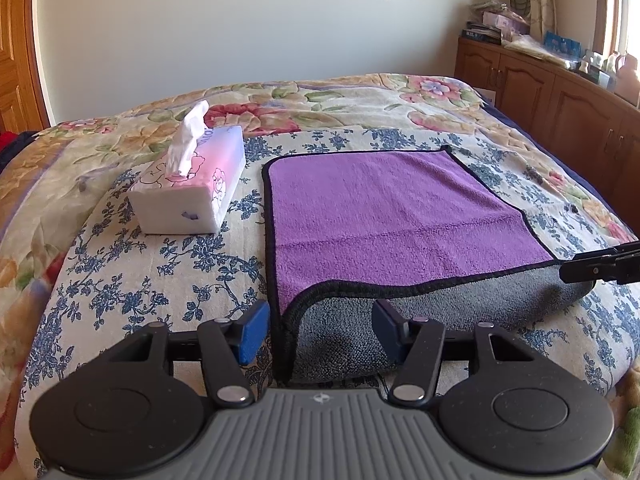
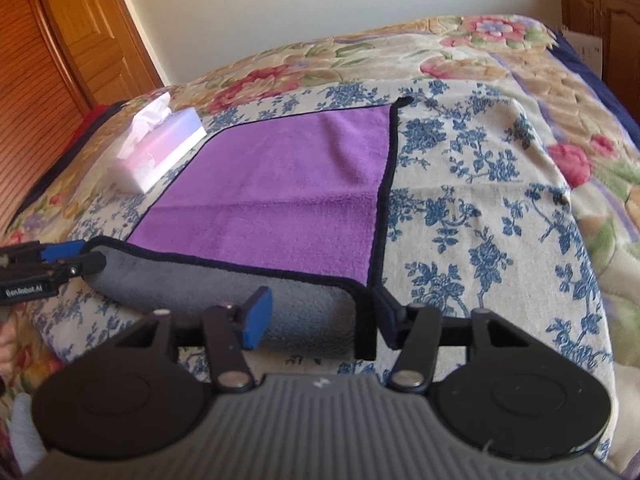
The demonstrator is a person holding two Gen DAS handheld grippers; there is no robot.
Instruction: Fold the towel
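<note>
Towel (image 1: pixel 384 208), fluffy purple with rolled grey near edge, lies between both spread-apart hand-held grippers (image 1: pixel 320 330) (image 2: pixel 320 320)

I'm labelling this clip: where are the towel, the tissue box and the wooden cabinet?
Purple towel with grey underside and black trim (image 1: pixel 392 204): left wrist view, flat purple face.
White-and-pink tissue box (image 1: pixel 200 184): left wrist view, top panel.
Brown wooden cabinet (image 1: pixel 520 76): left wrist view, door front.

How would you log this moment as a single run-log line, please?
task: fold towel | towel: near edge rolled | left gripper: open | right gripper: open
</note>
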